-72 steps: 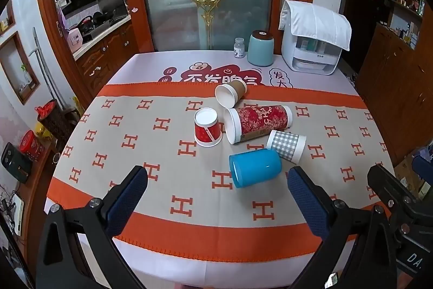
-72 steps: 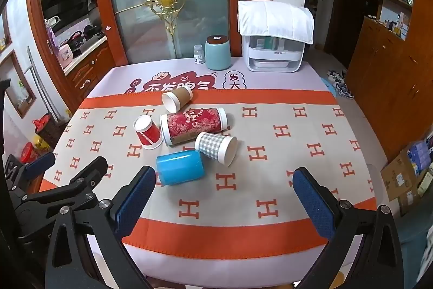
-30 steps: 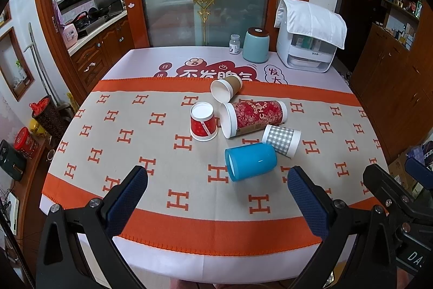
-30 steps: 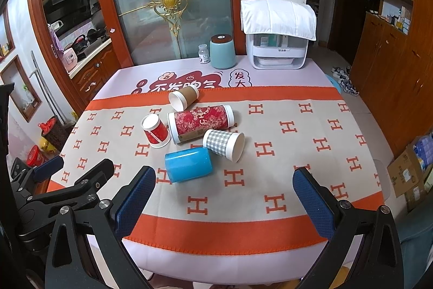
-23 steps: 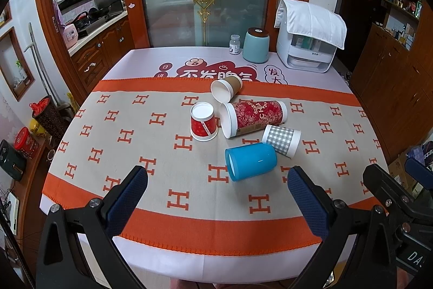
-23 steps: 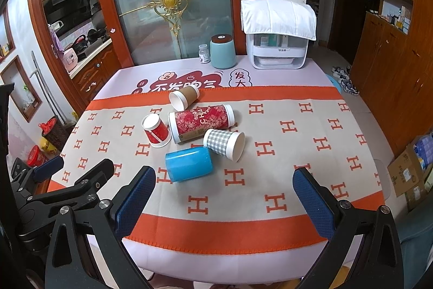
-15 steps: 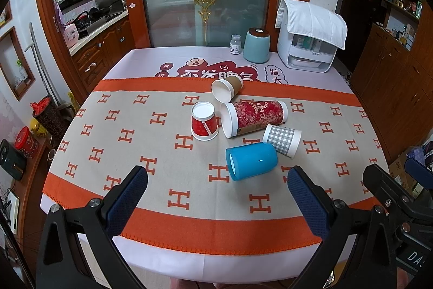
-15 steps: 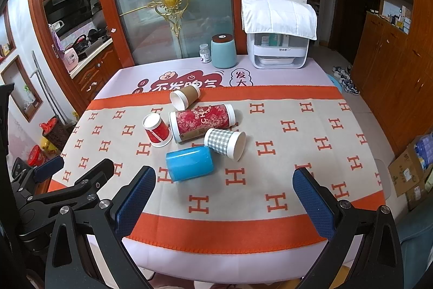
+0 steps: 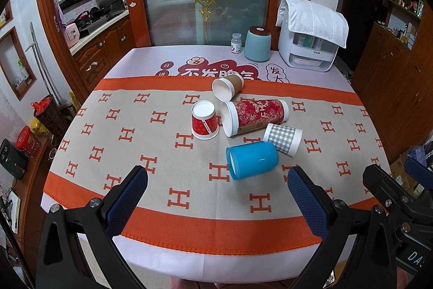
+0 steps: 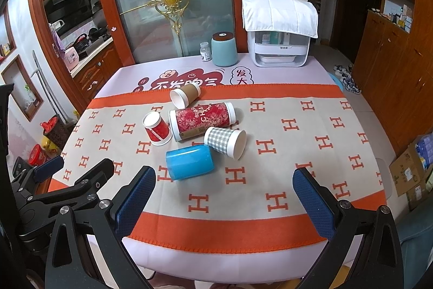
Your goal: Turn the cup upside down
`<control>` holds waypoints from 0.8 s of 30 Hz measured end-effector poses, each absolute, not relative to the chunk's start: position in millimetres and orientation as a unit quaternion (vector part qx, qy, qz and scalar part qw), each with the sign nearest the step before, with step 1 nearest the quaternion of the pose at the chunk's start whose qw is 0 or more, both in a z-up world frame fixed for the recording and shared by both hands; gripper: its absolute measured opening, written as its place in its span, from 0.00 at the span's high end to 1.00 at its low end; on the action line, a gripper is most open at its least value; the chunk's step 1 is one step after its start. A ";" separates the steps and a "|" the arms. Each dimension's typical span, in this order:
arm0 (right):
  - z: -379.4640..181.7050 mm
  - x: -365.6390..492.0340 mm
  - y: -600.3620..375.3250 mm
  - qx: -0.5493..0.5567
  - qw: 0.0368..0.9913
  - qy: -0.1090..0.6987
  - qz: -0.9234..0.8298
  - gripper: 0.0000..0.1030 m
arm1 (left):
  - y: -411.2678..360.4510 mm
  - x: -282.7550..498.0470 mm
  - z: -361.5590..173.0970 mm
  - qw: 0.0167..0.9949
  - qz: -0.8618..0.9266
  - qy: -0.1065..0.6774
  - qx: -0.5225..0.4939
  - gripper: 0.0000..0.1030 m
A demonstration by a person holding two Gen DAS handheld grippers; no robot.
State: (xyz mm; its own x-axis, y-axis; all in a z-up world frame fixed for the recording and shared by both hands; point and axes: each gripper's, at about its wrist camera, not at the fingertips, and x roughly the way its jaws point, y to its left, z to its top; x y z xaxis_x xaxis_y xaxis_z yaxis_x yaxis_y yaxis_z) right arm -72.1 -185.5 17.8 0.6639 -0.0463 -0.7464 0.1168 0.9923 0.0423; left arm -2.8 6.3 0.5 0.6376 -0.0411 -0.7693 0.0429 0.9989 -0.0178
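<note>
L claw [image 9: 216,197] & R claw [image 10: 224,197] — both spread, empty, above surface [image 9: 162,207] edge — blue cup [image 9: 251,159] on side nearby.

The counter [image 9: 151,58] carries an orange-and-beige cloth [image 9: 113,142]. On the cloth lie five cups: blue cup [image 9: 251,159], checked cup [image 9: 282,139], red canister [image 9: 254,117], brown cup [image 9: 227,88], red cup [image 9: 204,123]
</note>
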 end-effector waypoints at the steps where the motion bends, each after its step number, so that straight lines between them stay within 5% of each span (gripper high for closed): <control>1: 18.6 -71.6 -186.7 0.044 0.911 0.408 -0.045 0.00 | 5.9 -2.8 0.5 0.905 -0.024 0.425 0.000 0.01; 24: 3.0 -84.1 -175.8 0.046 0.909 0.412 -0.029 0.00 | 11.3 -21.0 -1.0 0.903 -0.003 0.429 -0.003 0.01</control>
